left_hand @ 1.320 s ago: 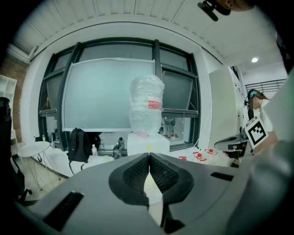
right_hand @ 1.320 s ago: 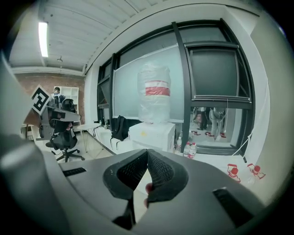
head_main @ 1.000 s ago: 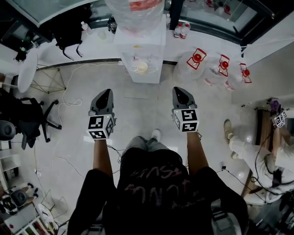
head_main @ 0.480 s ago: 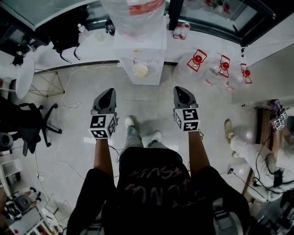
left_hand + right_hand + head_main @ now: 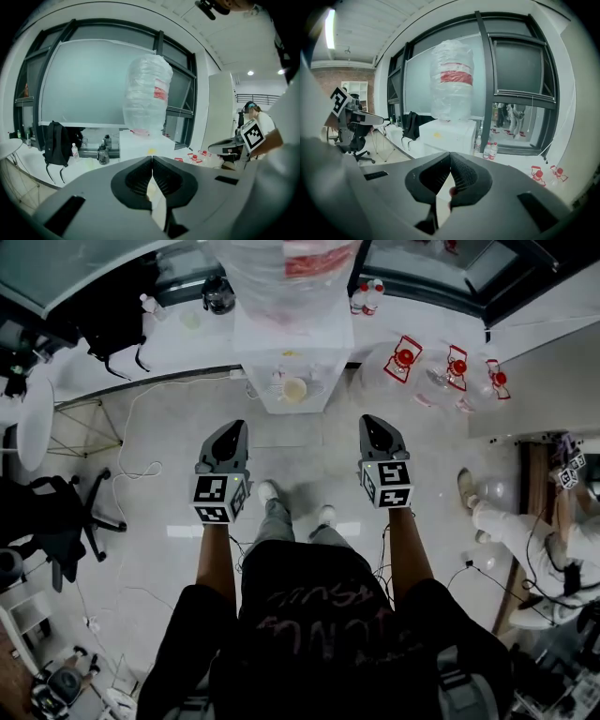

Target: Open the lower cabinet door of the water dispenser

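Dispenser (image 5: 292, 343): white, bottle on top, upright long axis, well apart from both tools; lower door on its near face, low down, not clearly made out. Left gripper (image 5: 232, 427): jaws together, nothing held, dispenser at 1 o'clock. Right gripper (image 5: 373, 423): jaws together, nothing held, dispenser at 11 o'clock. Both judged about equally near; door not yet reached
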A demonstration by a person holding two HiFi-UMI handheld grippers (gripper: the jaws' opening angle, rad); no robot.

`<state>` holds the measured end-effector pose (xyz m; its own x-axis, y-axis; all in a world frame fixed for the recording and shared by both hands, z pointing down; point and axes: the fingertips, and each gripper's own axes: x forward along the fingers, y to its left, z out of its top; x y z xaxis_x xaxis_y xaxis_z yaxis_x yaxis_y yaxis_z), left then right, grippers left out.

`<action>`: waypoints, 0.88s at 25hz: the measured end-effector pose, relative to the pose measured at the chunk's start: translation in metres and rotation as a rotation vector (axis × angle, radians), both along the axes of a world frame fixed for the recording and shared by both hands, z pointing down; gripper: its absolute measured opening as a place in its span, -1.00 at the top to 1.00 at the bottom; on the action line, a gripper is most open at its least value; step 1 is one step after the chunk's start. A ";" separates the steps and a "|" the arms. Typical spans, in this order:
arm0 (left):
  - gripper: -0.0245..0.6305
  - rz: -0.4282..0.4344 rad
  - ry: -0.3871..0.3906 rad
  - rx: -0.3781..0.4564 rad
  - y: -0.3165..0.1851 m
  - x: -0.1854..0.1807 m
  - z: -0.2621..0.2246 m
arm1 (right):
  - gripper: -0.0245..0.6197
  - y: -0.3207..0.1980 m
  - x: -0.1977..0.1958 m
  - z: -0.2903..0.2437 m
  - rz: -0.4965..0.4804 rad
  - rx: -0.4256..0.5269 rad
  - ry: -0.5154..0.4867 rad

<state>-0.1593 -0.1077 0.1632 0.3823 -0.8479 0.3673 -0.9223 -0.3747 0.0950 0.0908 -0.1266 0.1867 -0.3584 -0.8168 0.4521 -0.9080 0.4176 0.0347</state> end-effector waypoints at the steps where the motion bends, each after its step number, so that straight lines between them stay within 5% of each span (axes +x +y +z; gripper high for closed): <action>1: 0.87 0.012 0.008 -0.004 -0.004 -0.004 0.003 | 0.88 -0.001 -0.004 0.002 0.011 -0.005 0.005; 12: 0.87 0.085 0.058 -0.068 -0.034 -0.040 0.050 | 0.88 -0.009 -0.032 0.030 0.123 -0.043 0.020; 22: 0.87 0.036 0.048 -0.098 -0.049 -0.014 0.107 | 0.88 -0.029 -0.007 0.090 0.077 -0.085 0.003</action>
